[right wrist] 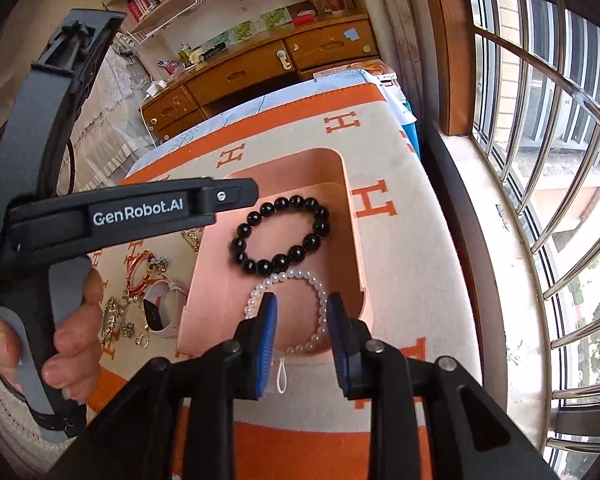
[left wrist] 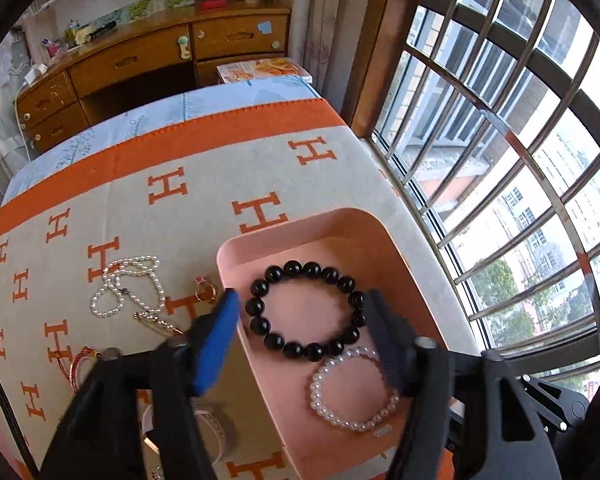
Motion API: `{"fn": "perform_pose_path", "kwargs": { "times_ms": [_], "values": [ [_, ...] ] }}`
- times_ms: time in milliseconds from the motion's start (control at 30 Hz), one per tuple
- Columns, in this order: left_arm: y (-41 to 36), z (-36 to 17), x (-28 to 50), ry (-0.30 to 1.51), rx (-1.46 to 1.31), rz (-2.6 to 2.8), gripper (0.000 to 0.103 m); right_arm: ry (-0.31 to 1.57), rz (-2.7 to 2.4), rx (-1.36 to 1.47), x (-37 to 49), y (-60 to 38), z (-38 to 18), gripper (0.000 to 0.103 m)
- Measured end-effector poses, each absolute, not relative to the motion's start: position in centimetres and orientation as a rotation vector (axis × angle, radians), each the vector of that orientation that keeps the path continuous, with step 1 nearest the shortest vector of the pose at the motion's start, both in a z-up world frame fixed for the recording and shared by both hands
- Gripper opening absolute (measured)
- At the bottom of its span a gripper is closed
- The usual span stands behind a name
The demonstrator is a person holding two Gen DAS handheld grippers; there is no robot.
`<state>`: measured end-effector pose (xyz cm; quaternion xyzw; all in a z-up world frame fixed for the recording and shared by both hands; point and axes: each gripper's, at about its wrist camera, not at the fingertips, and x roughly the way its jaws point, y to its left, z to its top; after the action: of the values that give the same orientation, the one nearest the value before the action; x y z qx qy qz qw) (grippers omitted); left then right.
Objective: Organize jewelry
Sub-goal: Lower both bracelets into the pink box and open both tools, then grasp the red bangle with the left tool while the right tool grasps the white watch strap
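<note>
Pink tray (left wrist: 236,248): black bracelet (left wrist: 306,310), pearl bracelet (left wrist: 352,388)
Left tongs (left wrist: 300,308): wide, empty
Right tongs (right wrist: 302,308): narrow, empty

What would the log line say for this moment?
tray: black bracelet, pearl bracelet inside | left gripper: open | right gripper: open | pearl necklace: outside

2 wrist views, steeply down, share tray (left wrist: 342,224).
</note>
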<state>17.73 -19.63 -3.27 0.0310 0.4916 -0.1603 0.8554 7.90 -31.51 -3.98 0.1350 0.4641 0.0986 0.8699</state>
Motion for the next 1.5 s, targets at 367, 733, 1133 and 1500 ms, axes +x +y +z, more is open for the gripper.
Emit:
{"fn": "perform_pose_path", "kwargs": {
  "times_ms": [367, 733, 1133, 1500],
  "values": [
    [-15.7, -0.8, 13.4, 0.865, 0.043, -0.281, 0.080, 0.939, 0.224, 0.268, 7.0, -30.4, -2.8, 0.027],
    [-6.5, 0.4, 10.3, 0.757, -0.058, -0.122, 0.080, 0.890, 0.263, 0.201, 6.5, -27.6, -1.1, 0.027],
    [1.5, 1.9, 6.2, 0.799, -0.028, 0.017, 0.082, 0.887, 0.373, 0.151, 5.6, -23.3, -0.1, 0.027],
    [5.9, 0.0, 5.7, 0.868, -0.021, 0.069, 0.082, 0.951, 0.415, 0.101, 6.9, -19.1, -1.2, 0.027]
  ]
}}
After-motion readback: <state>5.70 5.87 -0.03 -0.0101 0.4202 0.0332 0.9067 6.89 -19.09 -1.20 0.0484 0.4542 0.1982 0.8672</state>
